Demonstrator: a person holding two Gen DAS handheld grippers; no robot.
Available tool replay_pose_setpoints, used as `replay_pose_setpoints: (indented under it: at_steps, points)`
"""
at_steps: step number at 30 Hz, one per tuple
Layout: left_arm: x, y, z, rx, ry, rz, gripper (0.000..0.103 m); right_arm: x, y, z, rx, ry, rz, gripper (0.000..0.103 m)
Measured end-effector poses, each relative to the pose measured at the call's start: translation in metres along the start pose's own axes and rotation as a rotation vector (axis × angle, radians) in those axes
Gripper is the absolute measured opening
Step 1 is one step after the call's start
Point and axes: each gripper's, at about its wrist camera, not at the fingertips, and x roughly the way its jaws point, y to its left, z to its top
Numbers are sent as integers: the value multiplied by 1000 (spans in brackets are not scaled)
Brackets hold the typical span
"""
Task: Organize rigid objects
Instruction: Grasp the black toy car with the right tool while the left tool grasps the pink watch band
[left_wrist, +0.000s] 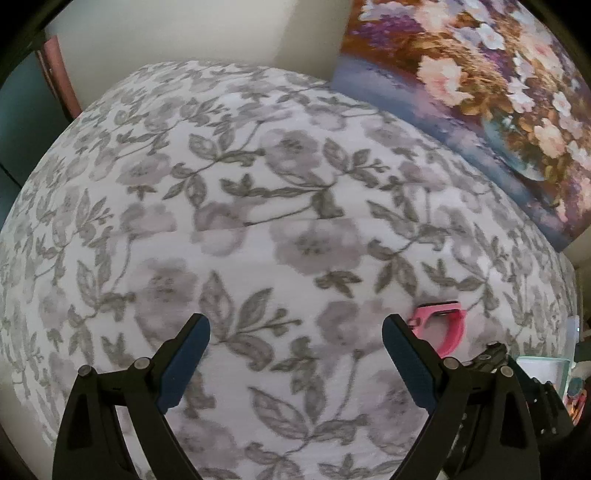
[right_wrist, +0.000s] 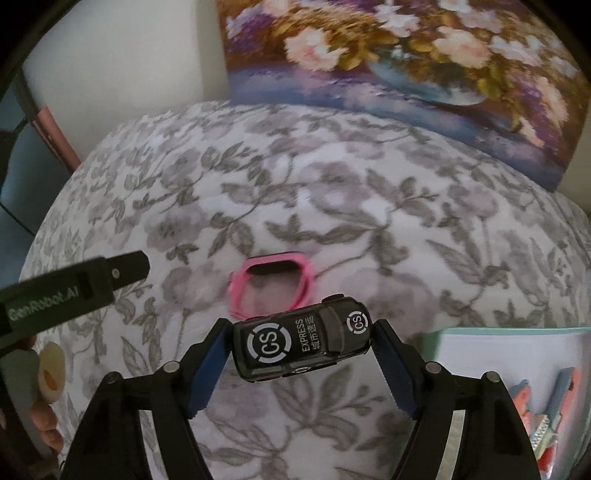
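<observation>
Floral cloth (left_wrist: 258, 206) bare ahead; painting (left_wrist: 480, 92) borders rear-right.

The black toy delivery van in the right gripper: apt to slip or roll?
The black toy delivery van with white lettering looks glossy and hard, so it may slip between the right gripper pads, which clamp its ends. It probably rolls once set on the floral tablecloth, if its wheels turn.

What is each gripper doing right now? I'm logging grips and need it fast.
Left gripper: open, nothing between its fingers.
Right gripper: closed on the black toy car, held end to end.
</observation>
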Motion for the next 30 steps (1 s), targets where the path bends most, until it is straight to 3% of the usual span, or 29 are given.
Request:
replay_pose_setpoints:
  at_steps: [7,21,23,25,30]
  points:
    - [11,-37,-8,47,1,-90,95,-27,-51,6,120,-64,-19,79]
    - [33,-107,-29,194,-16,-99,94,-38,-125,-4,257,-87,-41,79]
    - [35,-111,-31,207,-17,-90,90,-37,-128,-5,265,-86,-35,79]
    - [37,-113,-33,216,-20,-73,66,-37,-130,-5,272,-86,-28,79]
    - [35,-115,-34,218,-24,-63,63,-38,-132,-9,269,-86,-8,79]
